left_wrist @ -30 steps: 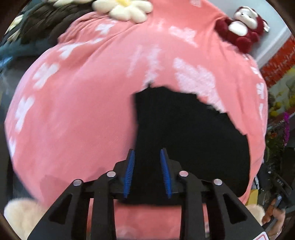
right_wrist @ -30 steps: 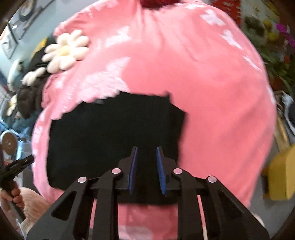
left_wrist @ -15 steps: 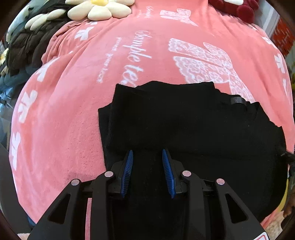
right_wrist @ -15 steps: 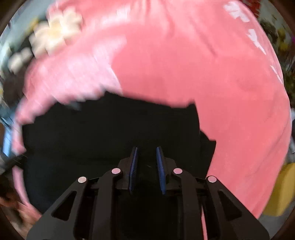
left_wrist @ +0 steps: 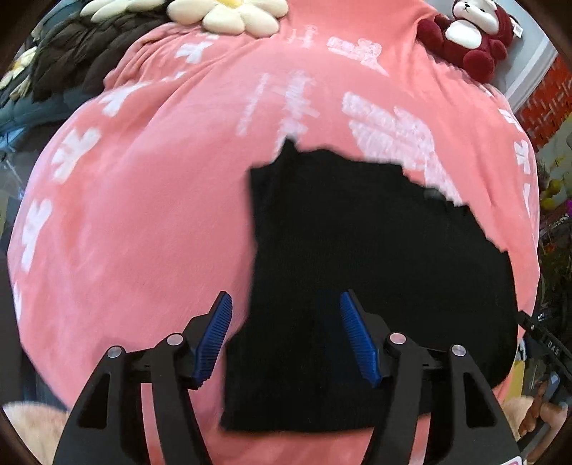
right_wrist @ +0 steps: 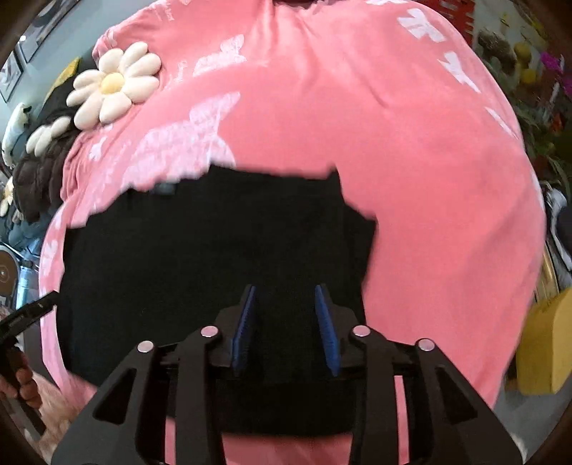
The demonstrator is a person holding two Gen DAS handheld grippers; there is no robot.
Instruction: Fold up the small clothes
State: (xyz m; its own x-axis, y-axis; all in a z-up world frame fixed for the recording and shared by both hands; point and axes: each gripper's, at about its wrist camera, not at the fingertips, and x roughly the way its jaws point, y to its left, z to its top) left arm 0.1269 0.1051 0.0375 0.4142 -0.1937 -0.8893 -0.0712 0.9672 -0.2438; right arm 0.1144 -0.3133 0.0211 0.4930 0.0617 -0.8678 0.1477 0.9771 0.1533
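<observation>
Both grippers, left (left_wrist: 286, 336) and right (right_wrist: 285, 329), just opened and released over the near edge of the black garment (left_wrist: 375, 268) lying on the pink blanket (left_wrist: 143, 214): withdraw straight upward, avoid snagging the fold.

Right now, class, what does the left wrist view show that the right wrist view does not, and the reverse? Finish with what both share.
Only the left wrist view shows the red and white plush toy at the blanket's far edge, and the left gripper, jaws apart after just opening, over the garment's left edge.

Only the right wrist view shows the yellow object at the right, and the right gripper, jaws parted over the garment.

Both show the black garment, the pink blanket and the daisy cushion.
</observation>
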